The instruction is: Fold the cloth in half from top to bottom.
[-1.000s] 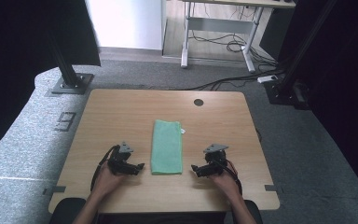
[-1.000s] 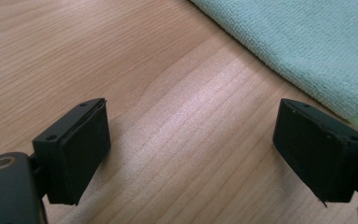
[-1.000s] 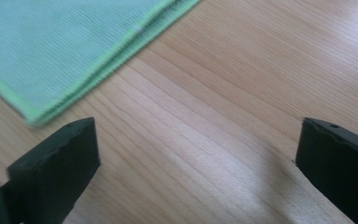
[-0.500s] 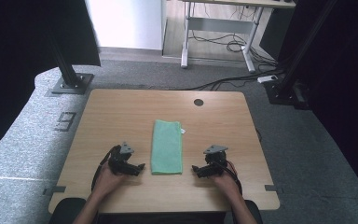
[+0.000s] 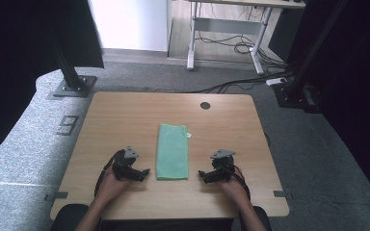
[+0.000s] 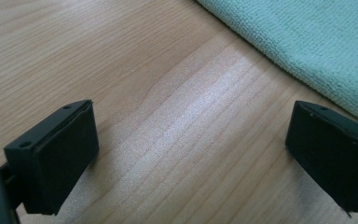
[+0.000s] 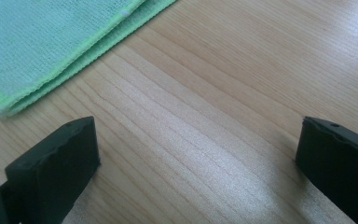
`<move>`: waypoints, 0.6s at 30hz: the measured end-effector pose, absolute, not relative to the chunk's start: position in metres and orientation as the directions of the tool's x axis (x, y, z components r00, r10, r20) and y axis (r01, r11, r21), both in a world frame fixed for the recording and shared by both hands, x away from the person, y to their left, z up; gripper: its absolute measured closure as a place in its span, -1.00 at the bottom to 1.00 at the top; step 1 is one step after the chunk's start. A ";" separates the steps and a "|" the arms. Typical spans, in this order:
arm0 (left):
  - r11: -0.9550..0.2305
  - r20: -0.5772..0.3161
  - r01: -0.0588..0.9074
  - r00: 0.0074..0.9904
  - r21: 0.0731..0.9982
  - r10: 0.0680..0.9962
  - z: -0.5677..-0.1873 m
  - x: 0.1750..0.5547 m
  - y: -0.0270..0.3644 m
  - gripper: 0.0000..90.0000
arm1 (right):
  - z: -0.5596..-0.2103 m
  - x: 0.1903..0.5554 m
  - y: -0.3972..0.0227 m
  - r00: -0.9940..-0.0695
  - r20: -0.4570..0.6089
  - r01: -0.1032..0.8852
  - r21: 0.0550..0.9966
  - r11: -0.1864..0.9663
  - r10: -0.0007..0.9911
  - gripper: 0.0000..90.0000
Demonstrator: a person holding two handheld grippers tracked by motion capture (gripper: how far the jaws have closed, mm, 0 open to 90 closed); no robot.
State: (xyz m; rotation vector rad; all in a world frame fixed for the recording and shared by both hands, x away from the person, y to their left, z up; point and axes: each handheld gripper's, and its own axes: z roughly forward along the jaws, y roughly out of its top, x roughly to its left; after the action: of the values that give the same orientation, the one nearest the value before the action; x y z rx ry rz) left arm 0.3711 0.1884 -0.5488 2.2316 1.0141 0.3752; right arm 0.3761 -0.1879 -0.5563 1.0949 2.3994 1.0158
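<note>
A folded green towel lies lengthwise in the middle of the wooden table. My left gripper rests on the table just left of the towel's near end, pointing at it. Its jaws have just been opening and stand wide apart with only bare wood between them; the towel's edge lies ahead at upper right. My right gripper rests just right of the towel, open too, with nothing between its jaws. The towel's layered corner is ahead at upper left.
A round cable hole sits near the table's far edge. Black frame posts stand on grey carpet beyond the table's far corners. A person's hands hold both grippers near the front edge.
</note>
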 end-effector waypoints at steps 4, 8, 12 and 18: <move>-0.487 -0.008 0.572 0.653 0.660 0.757 -0.549 0.372 0.188 -1.00 | -0.555 0.377 -0.187 -0.656 0.010 0.539 0.706 0.459 0.755 -1.00; -0.486 -0.008 0.585 0.644 0.649 0.765 -0.548 0.374 0.186 -1.00 | -0.552 0.378 -0.183 -0.657 0.021 0.547 0.701 0.458 0.753 -1.00; -0.490 -0.004 0.588 0.643 0.643 0.766 -0.546 0.381 0.183 -1.00 | -0.549 0.380 -0.178 -0.663 0.019 0.537 0.709 0.457 0.749 -1.00; -0.465 -0.017 0.581 0.637 0.669 0.771 -0.536 0.395 0.178 -1.00 | -0.545 0.384 -0.162 -0.679 0.039 0.533 0.712 0.457 0.733 -1.00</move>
State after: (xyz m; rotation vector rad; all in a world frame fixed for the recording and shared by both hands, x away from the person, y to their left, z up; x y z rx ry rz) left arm 0.3947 0.1775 -0.5363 2.2085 1.0494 0.3809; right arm 0.3843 -0.1619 -0.5446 1.0873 2.4356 1.0439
